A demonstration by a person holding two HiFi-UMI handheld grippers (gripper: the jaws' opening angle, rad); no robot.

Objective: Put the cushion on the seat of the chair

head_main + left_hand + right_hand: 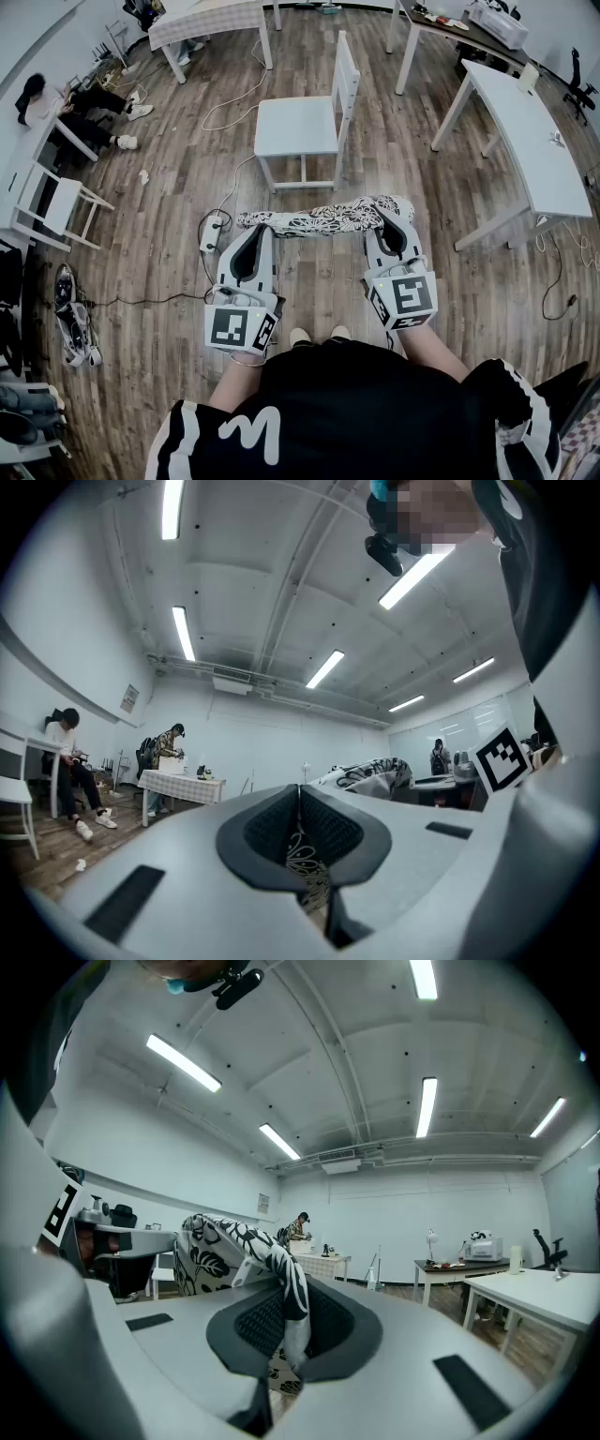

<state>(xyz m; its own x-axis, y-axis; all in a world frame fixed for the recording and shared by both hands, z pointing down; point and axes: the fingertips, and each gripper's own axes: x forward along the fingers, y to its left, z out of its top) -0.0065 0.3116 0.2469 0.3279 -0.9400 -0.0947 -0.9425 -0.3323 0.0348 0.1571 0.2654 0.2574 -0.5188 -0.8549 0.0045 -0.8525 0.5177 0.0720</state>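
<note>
Now, one cushion [323,218] — two claws [258,230] [386,218] (clamped)

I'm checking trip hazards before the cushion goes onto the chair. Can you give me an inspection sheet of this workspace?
Surface: wooden floor; the seat of the white chair is bare.
Job's things: patterned cushion is held level in the air, short of the chair.
Clutter: small white scrap on the floor.
Grippers: left gripper is shut on the cushion's left end, right gripper on its right end.
Cables: power strip and loose cords lie beside the chair.
Surroundings: white tables; seated person at left.
</note>
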